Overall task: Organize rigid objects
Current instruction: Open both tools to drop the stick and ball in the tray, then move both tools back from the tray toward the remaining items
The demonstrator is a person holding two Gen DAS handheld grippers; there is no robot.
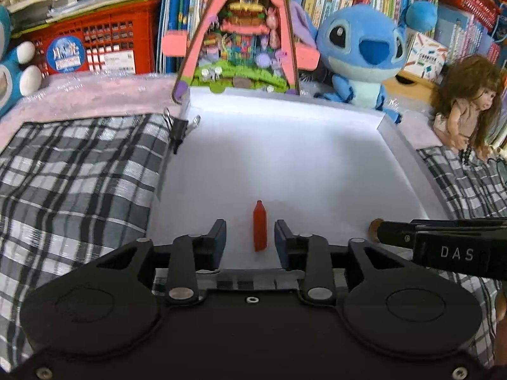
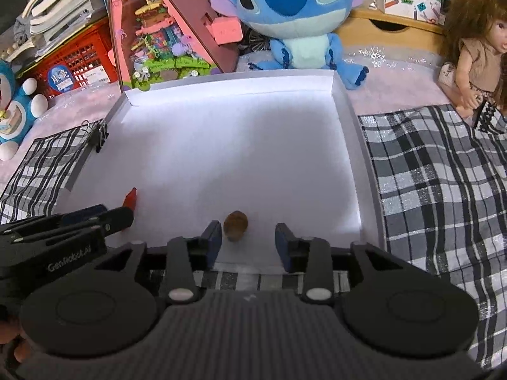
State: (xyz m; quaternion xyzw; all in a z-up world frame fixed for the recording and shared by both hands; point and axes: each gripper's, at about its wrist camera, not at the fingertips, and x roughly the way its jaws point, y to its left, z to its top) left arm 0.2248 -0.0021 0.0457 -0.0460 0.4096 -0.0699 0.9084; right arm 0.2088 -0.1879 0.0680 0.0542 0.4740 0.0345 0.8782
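Both items lay inside the shallow white cardboard tray [image 2: 345, 117], near its front edge; judged placed. The left gripper [image 1: 250, 237] stood open around the red crayon-shaped block [image 1: 259, 229], untouched, its long axis and tip pointing toward the far wall. The right gripper [image 2: 248, 242] stood open beside the small brown rounded nut-like piece [image 2: 235, 229]. No other loose items showed.

Blue plush [image 1: 361, 53], doll [image 1: 465, 107], red crate [image 1: 95, 44], books behind; plaid cloth [image 1: 79, 171].
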